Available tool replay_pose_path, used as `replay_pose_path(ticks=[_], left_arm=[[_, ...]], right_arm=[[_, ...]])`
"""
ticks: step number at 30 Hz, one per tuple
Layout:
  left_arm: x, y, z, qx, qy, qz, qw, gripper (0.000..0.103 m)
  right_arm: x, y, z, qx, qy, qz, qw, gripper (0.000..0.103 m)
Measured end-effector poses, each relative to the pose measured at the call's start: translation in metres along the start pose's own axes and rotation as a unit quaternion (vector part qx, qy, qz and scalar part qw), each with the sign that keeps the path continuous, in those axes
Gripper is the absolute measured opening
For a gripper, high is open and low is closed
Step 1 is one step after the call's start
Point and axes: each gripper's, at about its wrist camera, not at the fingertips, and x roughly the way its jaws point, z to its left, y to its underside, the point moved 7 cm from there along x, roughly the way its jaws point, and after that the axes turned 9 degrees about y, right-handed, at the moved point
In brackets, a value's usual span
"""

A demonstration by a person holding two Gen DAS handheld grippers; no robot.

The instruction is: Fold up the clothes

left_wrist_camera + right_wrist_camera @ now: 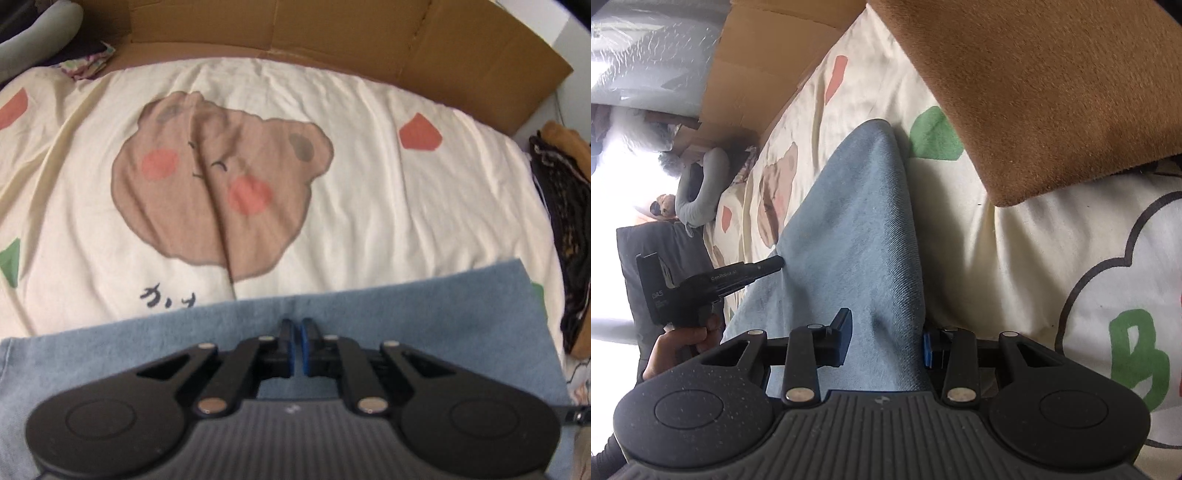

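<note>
In the left wrist view, the left gripper (296, 332) had its jaws pinched nearly together on the edge of the blue denim garment (406, 314), which lay at six o'clock on the cartoon bedsheet (369, 184), a cardboard sheet (369, 29) at twelve. In the right wrist view, the right gripper (884, 339) held a bunched fold of the same garment between half-spread jaws, a folded brown cloth (1052, 92) at one o'clock and the left gripper at nine.

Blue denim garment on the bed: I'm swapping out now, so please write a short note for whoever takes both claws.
Left claw: shut on the edge of the blue denim garment.
Right claw: its pads stand either side of a raised fold of the same garment; a firm pinch is unclear.
The garment lies on the bear-print bedsheet, and a brown folded cloth sits beside it.
Done: fold started. Left: finish and flatten it.
</note>
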Motion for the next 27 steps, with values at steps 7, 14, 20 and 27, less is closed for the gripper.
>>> replay_pose_path(ticks=[7, 14, 20, 27], left_arm=[[-0.004, 0.015, -0.004, 0.026, 0.015, 0.016, 0.9994, 0.012], [-0.022, 0.062, -0.005, -0.002, 0.034, 0.021, 0.9992, 0.012], [-0.039, 0.102, -0.011, -0.011, 0.05, 0.028, 0.9983, 0.013], [-0.053, 0.133, -0.015, -0.018, 0.065, 0.032, 0.9972, 0.013]], right_arm=[[0.009, -0.005, -0.003, 0.008, 0.002, 0.003, 1.0, 0.018], [0.011, -0.004, -0.001, 0.003, 0.009, 0.007, 1.0, 0.015], [0.016, -0.006, 0.004, -0.004, 0.016, 0.011, 1.0, 0.017], [0.011, -0.005, 0.015, -0.01, 0.031, 0.004, 0.999, 0.006]])
